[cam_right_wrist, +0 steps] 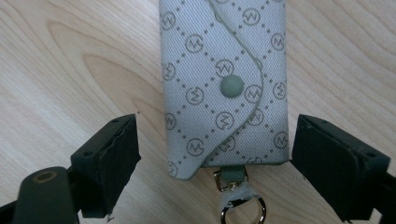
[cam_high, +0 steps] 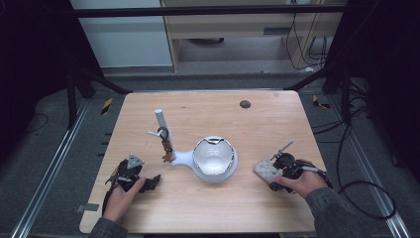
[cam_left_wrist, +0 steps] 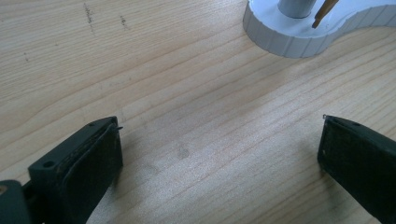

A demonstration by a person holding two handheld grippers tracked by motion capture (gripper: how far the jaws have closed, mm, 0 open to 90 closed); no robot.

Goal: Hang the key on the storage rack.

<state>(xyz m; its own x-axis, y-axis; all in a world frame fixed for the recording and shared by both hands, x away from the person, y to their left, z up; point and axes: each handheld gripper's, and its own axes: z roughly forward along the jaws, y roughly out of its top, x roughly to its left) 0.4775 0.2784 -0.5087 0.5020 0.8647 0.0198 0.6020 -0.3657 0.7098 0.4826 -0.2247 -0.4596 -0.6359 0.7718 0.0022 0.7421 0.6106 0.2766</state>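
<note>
Your right gripper (cam_right_wrist: 217,154) stands wide open astride the key pouch (cam_right_wrist: 224,84), gripping nothing yet. Left gripper (cam_left_wrist: 219,158) gapes empty; the stand (cam_high: 190,157) probably awaits the pouch.

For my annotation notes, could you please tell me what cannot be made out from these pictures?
- Key pouch: its far end is cut off by the top edge of the right gripper view, and its closed flap hides any contents.
- White stand: cut off by the top edge of the left gripper view.
- Brown items hanging on the stand's post: too small in the high view to identify.
- Bowl: glare obscures its inside.
</note>
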